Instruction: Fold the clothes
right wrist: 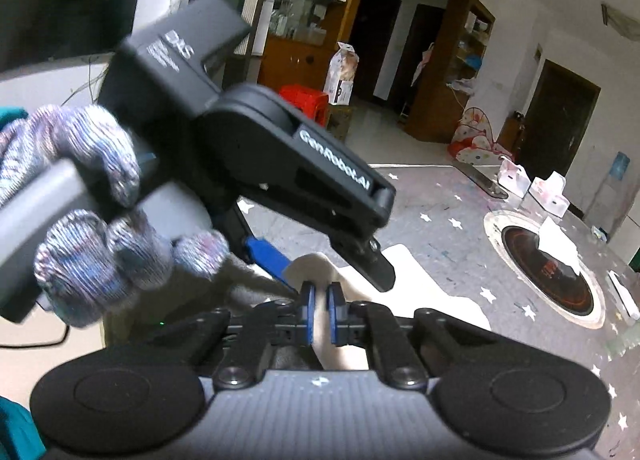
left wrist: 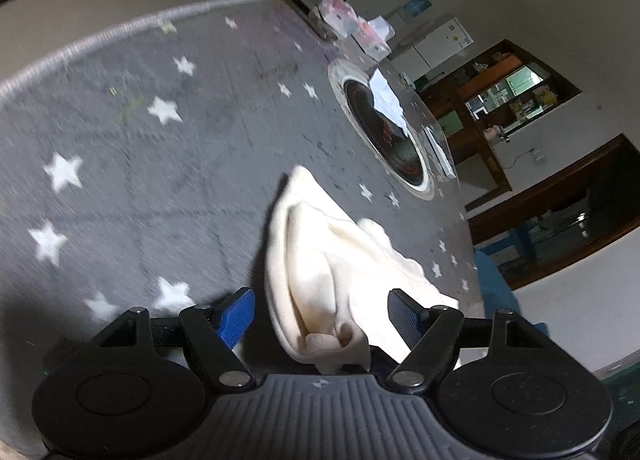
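Observation:
A cream cloth garment (left wrist: 320,260) lies bunched on the grey star-patterned tablecloth (left wrist: 140,160). My left gripper (left wrist: 322,318) is open, its blue pads on either side of the cloth's near end without closing on it. In the right wrist view my right gripper (right wrist: 321,310) is shut on a fold of the same cream cloth (right wrist: 400,284). The left gripper's body (right wrist: 280,164), held by a gloved hand (right wrist: 92,188), hangs just above and left of it.
A round induction hob (left wrist: 384,132) with a white paper on it is set in the table beyond the cloth; it also shows in the right wrist view (right wrist: 548,272). Tissue boxes (left wrist: 352,24) stand at the table's far edge. A red stool (right wrist: 304,100) stands on the floor.

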`<state>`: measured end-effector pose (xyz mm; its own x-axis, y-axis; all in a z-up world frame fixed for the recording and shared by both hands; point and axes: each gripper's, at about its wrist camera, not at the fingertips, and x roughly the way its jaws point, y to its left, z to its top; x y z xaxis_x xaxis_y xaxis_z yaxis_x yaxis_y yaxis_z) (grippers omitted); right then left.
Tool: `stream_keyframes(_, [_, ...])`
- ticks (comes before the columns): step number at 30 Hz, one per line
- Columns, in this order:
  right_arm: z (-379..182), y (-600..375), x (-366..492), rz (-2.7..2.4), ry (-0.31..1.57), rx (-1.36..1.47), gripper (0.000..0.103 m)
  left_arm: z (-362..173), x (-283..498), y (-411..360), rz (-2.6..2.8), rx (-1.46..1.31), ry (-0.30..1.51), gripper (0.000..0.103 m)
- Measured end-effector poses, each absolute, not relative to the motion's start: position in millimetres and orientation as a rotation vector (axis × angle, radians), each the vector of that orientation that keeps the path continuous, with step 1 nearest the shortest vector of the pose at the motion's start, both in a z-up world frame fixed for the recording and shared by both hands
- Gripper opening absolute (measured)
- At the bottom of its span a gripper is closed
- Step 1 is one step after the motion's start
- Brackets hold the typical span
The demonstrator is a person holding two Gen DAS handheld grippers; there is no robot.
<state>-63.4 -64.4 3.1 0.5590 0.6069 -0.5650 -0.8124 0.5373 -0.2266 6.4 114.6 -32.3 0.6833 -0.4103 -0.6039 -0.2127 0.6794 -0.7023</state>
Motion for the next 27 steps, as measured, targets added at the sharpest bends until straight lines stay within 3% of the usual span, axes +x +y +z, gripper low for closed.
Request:
stream_keyframes(5, [6.5, -73.6, -70.1, 0.888, 0.456, -0.476, 0.005, -40.1, 13.1, 110.0, -0.156, -0.876, 0.852, 0.066])
stream_keyframes(13, [1.3, -81.0, -75.7, 0.909, 0.481, -0.439, 0.006, -52.0, 15.9, 108.8, -0.173, -0.898, 0.873, 0.026])
stream_keyframes(19, [1.8, -107.8, -65.8, 0.857, 0.508, -0.372, 0.010, -52.4, 14.6, 108.2, -0.179, -0.871, 0.870, 0.023])
stream_keyframes(27, [-1.8, -182.7, -28.4, 0.577, 0.578, -0.274, 0.026, -49.7, 13.4, 104.8, -0.181, -0.828, 0.864, 0.023])
